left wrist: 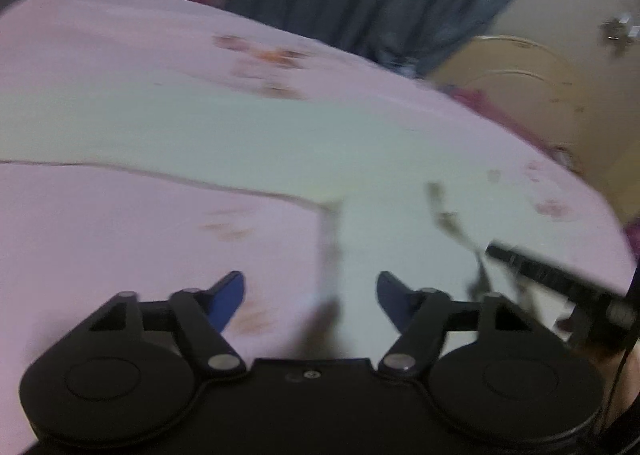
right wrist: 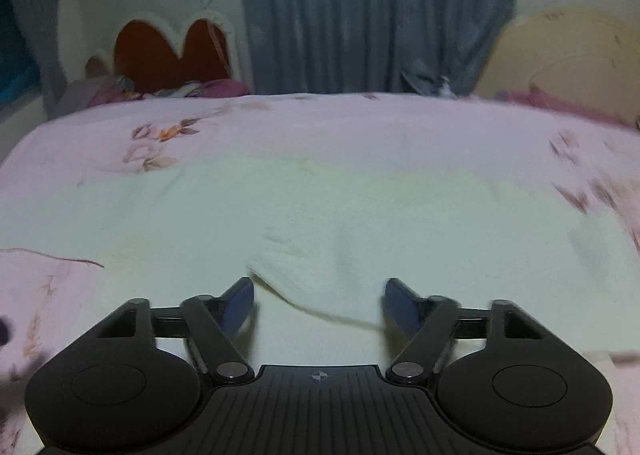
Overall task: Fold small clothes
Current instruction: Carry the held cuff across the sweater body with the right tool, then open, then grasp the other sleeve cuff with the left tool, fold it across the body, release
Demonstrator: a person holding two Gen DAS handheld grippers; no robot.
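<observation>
Pale garment [right wrist: 320, 215] blurred, near edge behind right tool [right wrist: 319, 305].

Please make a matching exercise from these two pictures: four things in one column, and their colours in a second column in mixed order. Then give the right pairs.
Things:
1. garment lying on the bed
2. bedsheet
3. curtain
4. heart-shaped cushion

Colours:
A. grey-blue
B. dark red with a white edge
C. pale green-white
D. pink with a flower print

Right pairs: 1-C, 2-D, 3-A, 4-B
</observation>
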